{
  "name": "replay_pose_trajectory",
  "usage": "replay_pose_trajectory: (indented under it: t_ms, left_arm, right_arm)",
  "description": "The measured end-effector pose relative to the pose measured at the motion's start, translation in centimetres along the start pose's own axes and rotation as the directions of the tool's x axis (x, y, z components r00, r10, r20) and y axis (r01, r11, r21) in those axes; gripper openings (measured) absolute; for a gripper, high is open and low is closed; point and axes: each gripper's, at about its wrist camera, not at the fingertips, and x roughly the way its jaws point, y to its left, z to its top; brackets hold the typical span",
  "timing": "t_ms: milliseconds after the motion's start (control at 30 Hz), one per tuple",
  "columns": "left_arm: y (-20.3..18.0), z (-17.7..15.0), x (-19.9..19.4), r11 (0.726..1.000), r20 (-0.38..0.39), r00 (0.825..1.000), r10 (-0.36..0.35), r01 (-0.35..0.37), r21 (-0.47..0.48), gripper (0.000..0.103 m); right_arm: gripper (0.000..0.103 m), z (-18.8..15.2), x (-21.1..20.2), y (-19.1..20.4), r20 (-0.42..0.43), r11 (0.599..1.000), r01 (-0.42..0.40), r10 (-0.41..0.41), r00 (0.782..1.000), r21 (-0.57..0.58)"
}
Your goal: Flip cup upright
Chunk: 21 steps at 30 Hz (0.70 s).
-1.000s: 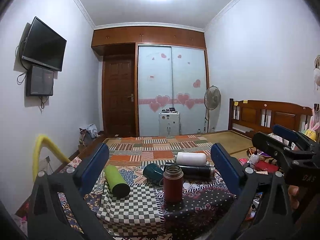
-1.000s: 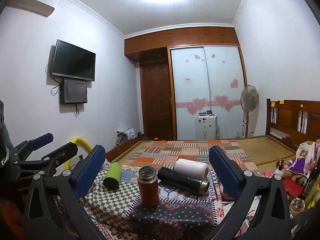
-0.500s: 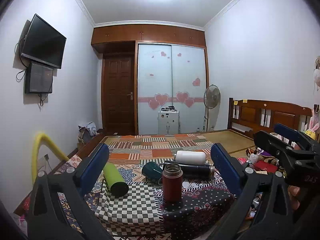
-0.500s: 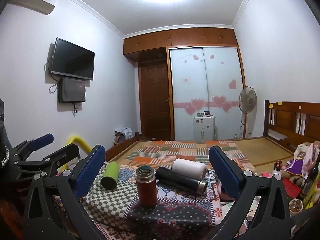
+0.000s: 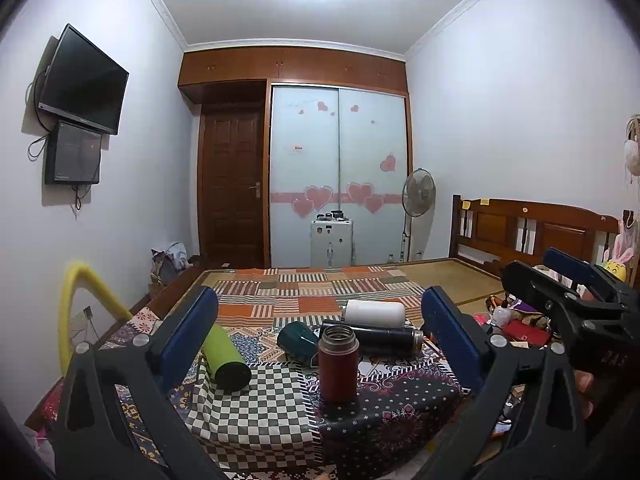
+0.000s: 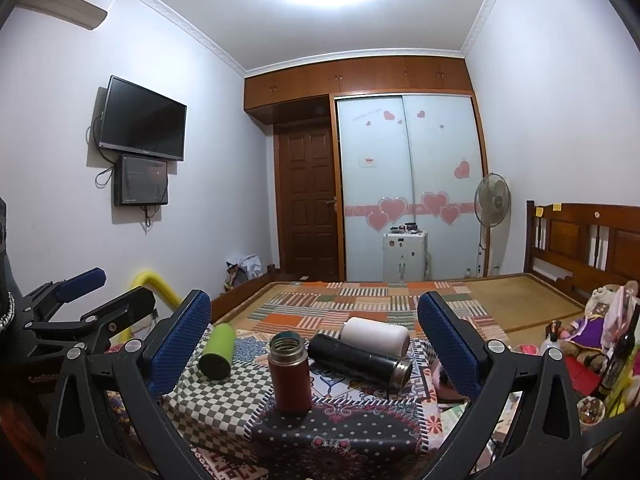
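Note:
A dark red flask stands upright with its mouth open on a cloth-covered table; it also shows in the right wrist view. Around it lie a green cup, a dark teal cup, a black flask and a white cup, all on their sides. My left gripper is open and empty, held back from the table. My right gripper is open and empty too. Each gripper shows at the edge of the other's view.
The table carries checked and patterned cloths. A bed with a patchwork cover lies behind it, with a wooden headboard at right. Clutter and toys sit right of the table. A yellow tube arches at left.
Both views have shifted slightly; the cups sit a little lower and the right view has panned so the red flask is nearer the centre. Nothing was gripped or moved.

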Motion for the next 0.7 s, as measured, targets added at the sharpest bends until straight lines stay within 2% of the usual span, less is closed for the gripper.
replay_pose_trajectory:
  t_ms: [700]
  left_arm:
    - [0.25, -0.56, 0.61, 1.0, -0.026, 1.0, -0.004, 0.004, -0.012, 0.103]
  right_arm:
    - [0.103, 0.15, 0.37, -0.13, -0.003, 1.0, 0.004, -0.004, 1.0, 0.008]
